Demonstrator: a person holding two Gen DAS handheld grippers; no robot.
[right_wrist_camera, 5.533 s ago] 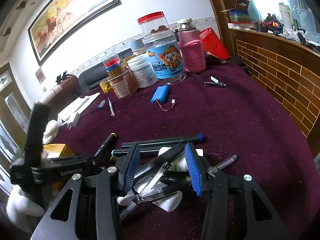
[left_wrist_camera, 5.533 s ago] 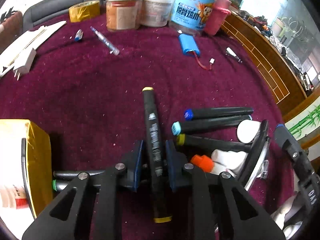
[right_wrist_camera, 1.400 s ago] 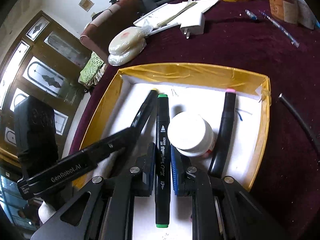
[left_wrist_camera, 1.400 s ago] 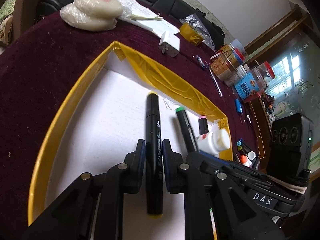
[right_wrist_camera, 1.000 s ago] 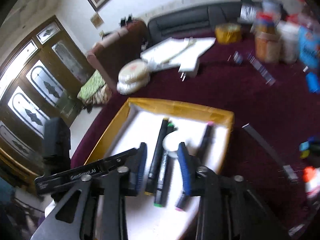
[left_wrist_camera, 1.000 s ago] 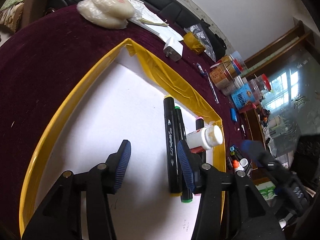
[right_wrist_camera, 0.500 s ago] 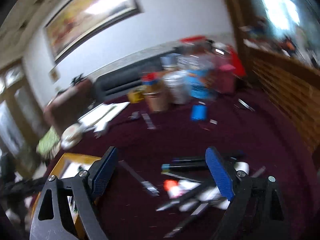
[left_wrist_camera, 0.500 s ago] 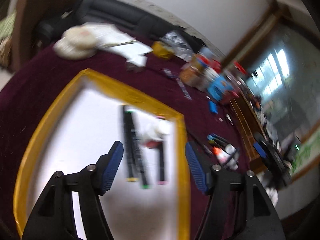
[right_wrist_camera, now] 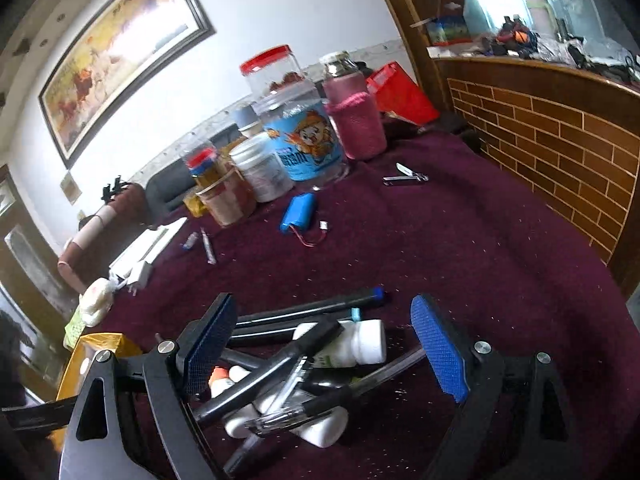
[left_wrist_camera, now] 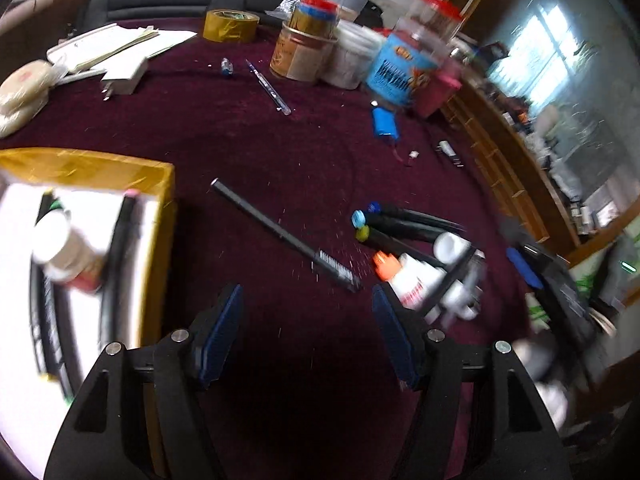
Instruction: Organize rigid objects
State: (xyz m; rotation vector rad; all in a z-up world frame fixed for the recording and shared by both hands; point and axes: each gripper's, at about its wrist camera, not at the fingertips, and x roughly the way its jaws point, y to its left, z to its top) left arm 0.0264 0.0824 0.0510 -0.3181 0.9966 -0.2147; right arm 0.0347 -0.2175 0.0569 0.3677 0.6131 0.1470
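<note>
With markers dropped in the box (left_wrist_camera: 160, 184), both jaws have just opened empty.

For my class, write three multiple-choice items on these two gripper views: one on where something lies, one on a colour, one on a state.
1. Where does the blue battery pack lie?
A. in the yellow-edged box
B. on the maroon cloth, in front of the jars
C. in the pile of markers

2. What colour is the lid of the tall clear jar?
A. red
B. green
C. white

3. How is the left hand-held gripper?
A. shut on a marker
B. shut on a bottle
C. open, with nothing between its fingers

Answers: 1 B, it rests alone on the maroon cloth; 2 A, the lid shows red; 3 C, only cloth shows between the fingers.
</note>
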